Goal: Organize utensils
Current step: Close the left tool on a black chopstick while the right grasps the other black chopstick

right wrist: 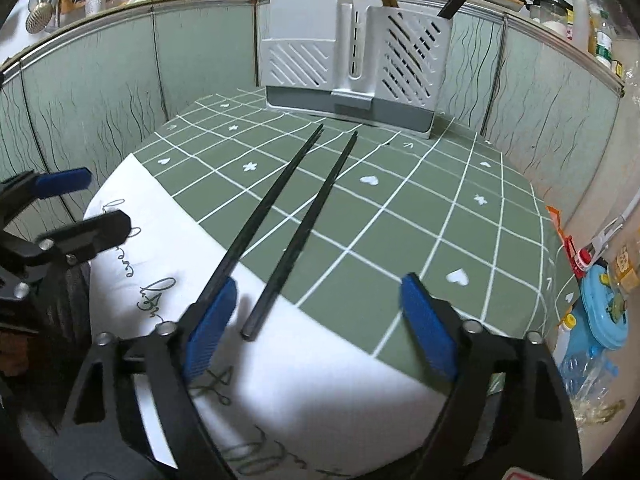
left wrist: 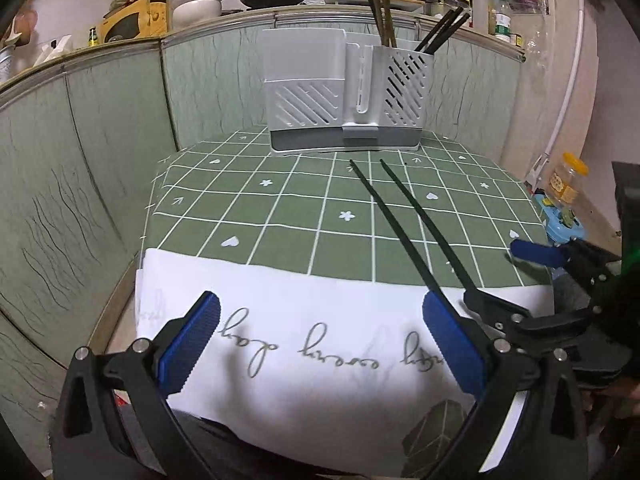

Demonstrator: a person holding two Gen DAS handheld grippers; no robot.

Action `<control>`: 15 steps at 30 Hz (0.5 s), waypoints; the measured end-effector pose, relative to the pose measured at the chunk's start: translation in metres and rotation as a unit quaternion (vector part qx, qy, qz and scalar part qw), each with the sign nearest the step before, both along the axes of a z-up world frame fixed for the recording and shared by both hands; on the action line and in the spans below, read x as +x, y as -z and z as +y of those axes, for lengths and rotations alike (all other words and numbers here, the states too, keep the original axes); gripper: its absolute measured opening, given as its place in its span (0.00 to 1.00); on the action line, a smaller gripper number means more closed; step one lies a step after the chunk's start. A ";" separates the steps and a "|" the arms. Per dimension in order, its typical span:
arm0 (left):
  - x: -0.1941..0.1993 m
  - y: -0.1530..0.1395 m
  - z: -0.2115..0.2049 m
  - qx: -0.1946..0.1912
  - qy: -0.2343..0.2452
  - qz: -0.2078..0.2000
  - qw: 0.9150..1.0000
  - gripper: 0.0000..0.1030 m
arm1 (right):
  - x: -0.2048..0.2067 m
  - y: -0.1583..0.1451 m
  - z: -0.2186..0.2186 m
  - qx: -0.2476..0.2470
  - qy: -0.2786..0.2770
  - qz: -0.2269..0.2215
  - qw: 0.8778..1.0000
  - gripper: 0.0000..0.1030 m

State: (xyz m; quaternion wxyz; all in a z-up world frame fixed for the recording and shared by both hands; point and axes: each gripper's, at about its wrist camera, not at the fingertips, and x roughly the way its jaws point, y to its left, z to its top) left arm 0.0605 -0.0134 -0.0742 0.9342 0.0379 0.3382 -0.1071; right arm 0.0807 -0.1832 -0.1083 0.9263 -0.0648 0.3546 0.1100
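Both tongs released: right tongs (right wrist: 320, 312) straddle black chopsticks (right wrist: 296, 216); left tongs (left wrist: 320, 344) over white cloth (left wrist: 320, 300)

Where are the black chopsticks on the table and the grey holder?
black chopsticks (right wrist: 304, 216), right wrist view, middle of the right-hand stick.
grey holder (left wrist: 308, 100), left wrist view, slotted front wall.

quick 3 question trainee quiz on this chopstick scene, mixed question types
1. True or false: both black chopsticks lie flat on the table.
2. In the rack, which compartment holds utensils: A left, B right?
3. Fill in: the chopsticks' near ends rest on the white ____.

Key: 1 true; 2 B; 3 cloth. Both the right gripper and the left gripper are open and hold nothing.
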 end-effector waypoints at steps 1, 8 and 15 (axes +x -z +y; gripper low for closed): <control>0.000 0.000 0.001 -0.001 0.000 0.001 1.000 0.96 | 0.000 0.002 0.002 -0.002 0.003 0.000 1.000 0.64; 0.001 0.002 0.005 -0.005 -0.003 0.008 1.000 0.96 | -0.002 0.004 0.009 -0.013 0.028 -0.011 0.999 0.08; 0.001 0.002 -0.004 -0.009 0.005 0.008 1.000 0.96 | 0.002 0.002 -0.009 0.000 0.049 -0.002 0.999 0.06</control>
